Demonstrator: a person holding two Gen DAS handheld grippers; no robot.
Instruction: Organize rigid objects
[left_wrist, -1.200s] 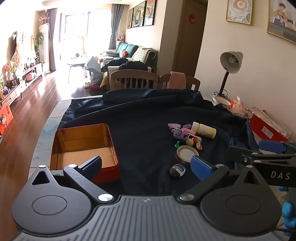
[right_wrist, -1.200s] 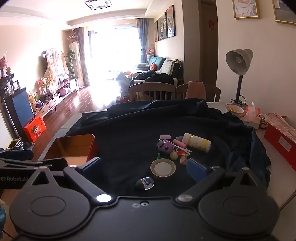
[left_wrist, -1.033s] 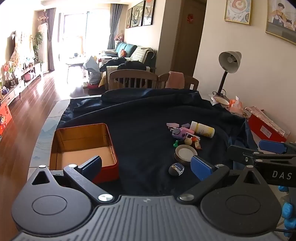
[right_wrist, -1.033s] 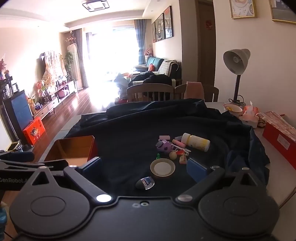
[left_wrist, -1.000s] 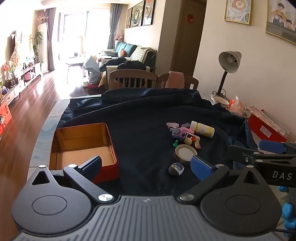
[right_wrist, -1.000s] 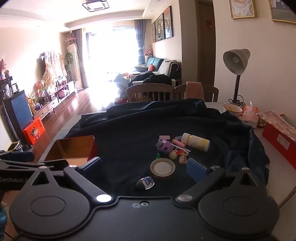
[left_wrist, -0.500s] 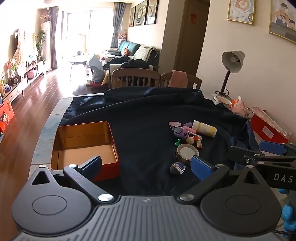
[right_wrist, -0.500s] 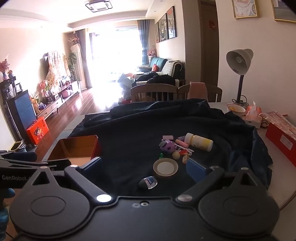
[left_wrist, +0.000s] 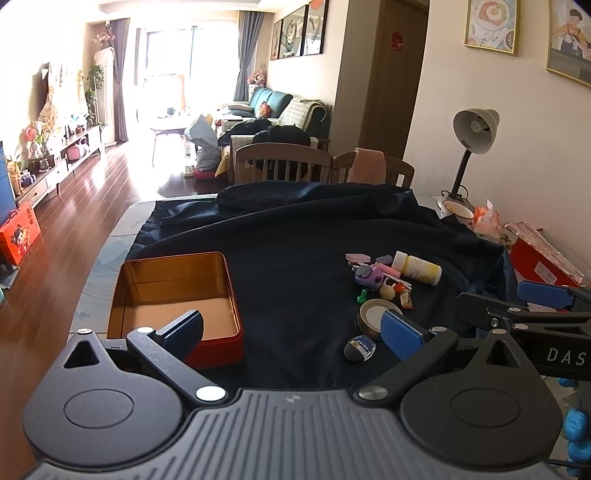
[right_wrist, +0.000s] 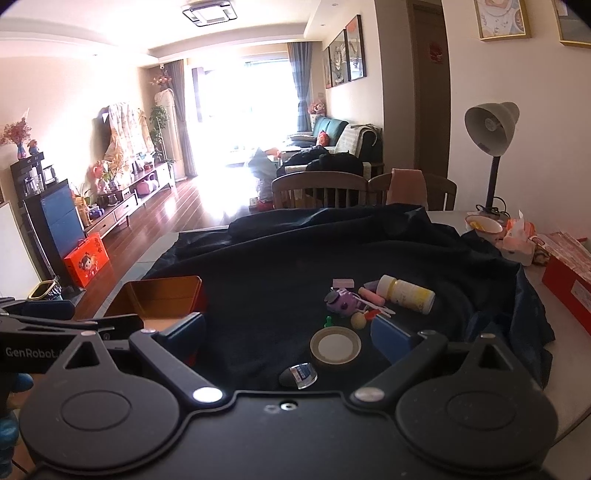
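Observation:
An open red tin (left_wrist: 177, 288) with a gold inside sits on the dark cloth at the left; it also shows in the right wrist view (right_wrist: 159, 299). A pile of small items lies to the right: a yellow bottle (left_wrist: 417, 272), a purple toy (left_wrist: 369, 276), a tape roll (left_wrist: 373, 314) and a small dark sharpener (left_wrist: 359, 347). The same bottle (right_wrist: 406, 293), tape roll (right_wrist: 335, 347) and sharpener (right_wrist: 298, 374) show in the right wrist view. My left gripper (left_wrist: 291, 328) is open and empty, above the near table edge. My right gripper (right_wrist: 288, 332) is open and empty, near the tape roll.
A dark blue cloth (left_wrist: 295, 240) covers the table. A desk lamp (left_wrist: 469, 147), a bowl, tissues and a red box (left_wrist: 546, 258) stand at the right. Wooden chairs (left_wrist: 284, 162) stand beyond the far edge. The right gripper's arm (left_wrist: 524, 321) shows at the right.
Both grippers have shifted slightly; the views have tilted a little. Nothing was taken hold of and the items have not moved.

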